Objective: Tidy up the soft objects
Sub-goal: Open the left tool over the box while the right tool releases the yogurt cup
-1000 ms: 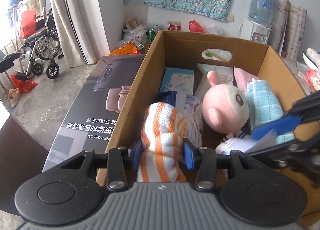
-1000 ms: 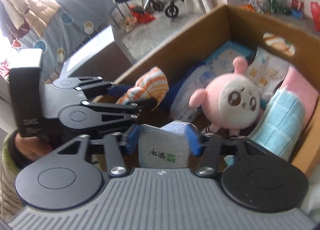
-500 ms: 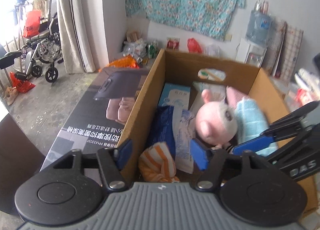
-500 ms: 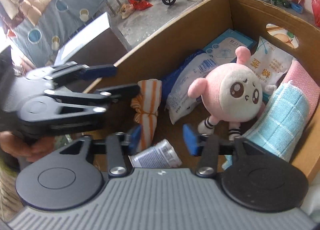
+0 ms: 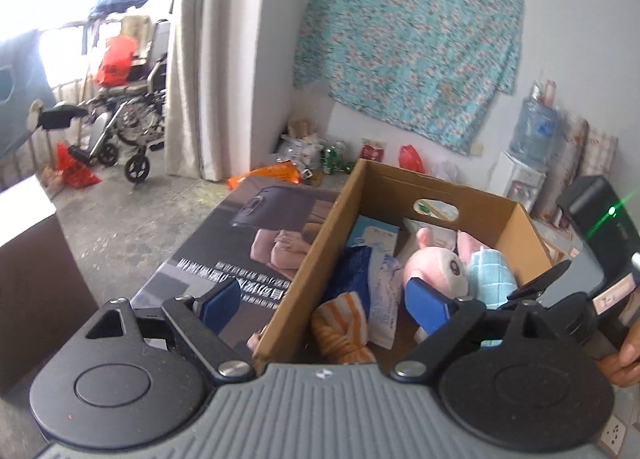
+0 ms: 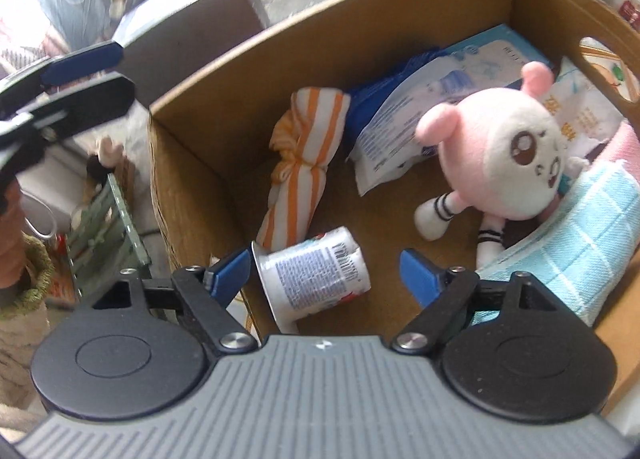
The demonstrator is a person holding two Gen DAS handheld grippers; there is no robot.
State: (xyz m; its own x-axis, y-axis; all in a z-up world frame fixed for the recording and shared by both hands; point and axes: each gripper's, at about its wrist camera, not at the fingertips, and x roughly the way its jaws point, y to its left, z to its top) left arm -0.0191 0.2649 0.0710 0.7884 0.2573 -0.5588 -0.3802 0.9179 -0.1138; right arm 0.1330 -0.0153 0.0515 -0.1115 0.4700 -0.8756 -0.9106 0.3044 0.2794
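— What does the left wrist view give?

— The left tongs (image 5: 326, 301) stand wide, their jaws having just been opening, and nothing is pressed between them. Past them sits the cardboard box (image 5: 304, 283). Inside it, against the near left wall, lies the orange-striped cloth (image 5: 344, 325); beyond that a blue-and-white packet (image 5: 380, 291), then the pink plush toy (image 5: 436, 271) with a light blue towel (image 5: 490, 273) at the box's right wall. A printed carton (image 5: 256, 243) lies flat just outside the box's left wall (a wheelchair (image 5: 128, 115) is well beyond it, near the curtain). The right tongs' body (image 5: 592, 271) shows at the box's right edge.

— And the right wrist view?

— The right tongs (image 6: 326, 275) are wide too, jaws just been opening, gripping nothing. A small plastic cup (image 6: 316, 275) lies on its side on the box floor (image 6: 400, 203) between the blue pads; whether the left pad touches its rim I cannot tell. The striped cloth lies beside it.
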